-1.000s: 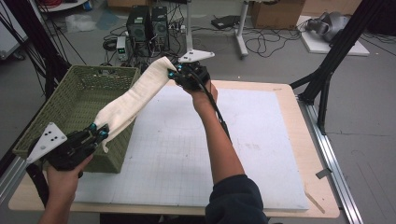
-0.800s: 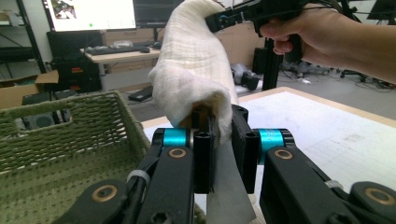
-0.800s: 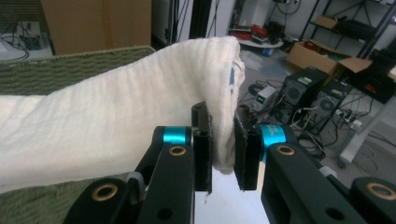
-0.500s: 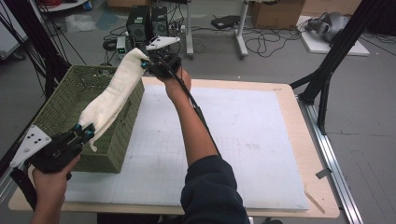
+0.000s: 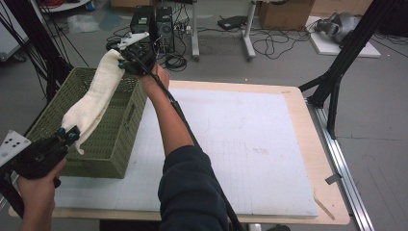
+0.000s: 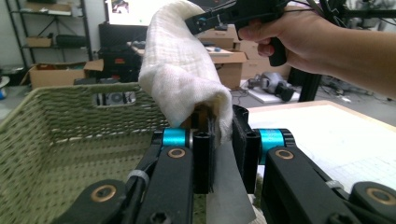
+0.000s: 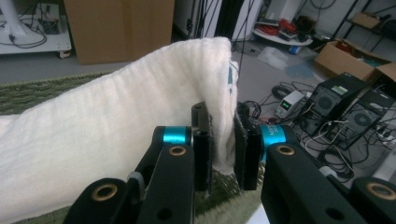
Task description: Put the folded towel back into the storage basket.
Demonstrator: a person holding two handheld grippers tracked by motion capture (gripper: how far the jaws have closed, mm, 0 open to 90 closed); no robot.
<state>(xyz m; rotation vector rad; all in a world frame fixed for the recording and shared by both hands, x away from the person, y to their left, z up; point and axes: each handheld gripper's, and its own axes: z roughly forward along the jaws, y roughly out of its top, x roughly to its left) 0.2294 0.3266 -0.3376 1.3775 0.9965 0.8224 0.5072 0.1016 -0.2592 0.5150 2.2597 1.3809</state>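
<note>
A cream folded towel [image 5: 96, 98] hangs stretched between my two grippers above the green woven basket [image 5: 113, 144]. My left gripper [image 5: 68, 134] is shut on the towel's near end at the basket's front left. In the left gripper view that gripper [image 6: 223, 135] pinches the towel [image 6: 180, 70] over the basket's [image 6: 60, 140] interior. My right gripper [image 5: 124, 61] is shut on the far end, above the basket's back rim. In the right gripper view its jaws [image 7: 223, 140] clamp the towel's [image 7: 116, 130] edge.
The basket stands on the left of a white mat [image 5: 240, 144] on the wooden table [image 5: 317, 144]. Computer towers [image 5: 154, 21], cables and boxes lie on the floor beyond. A black frame leg [image 5: 337, 82] rises at the right.
Both grippers have carried the towel leftward, from over the mat and basket's right edge to above the basket. The right arm now reaches across to the basket's back rim.
</note>
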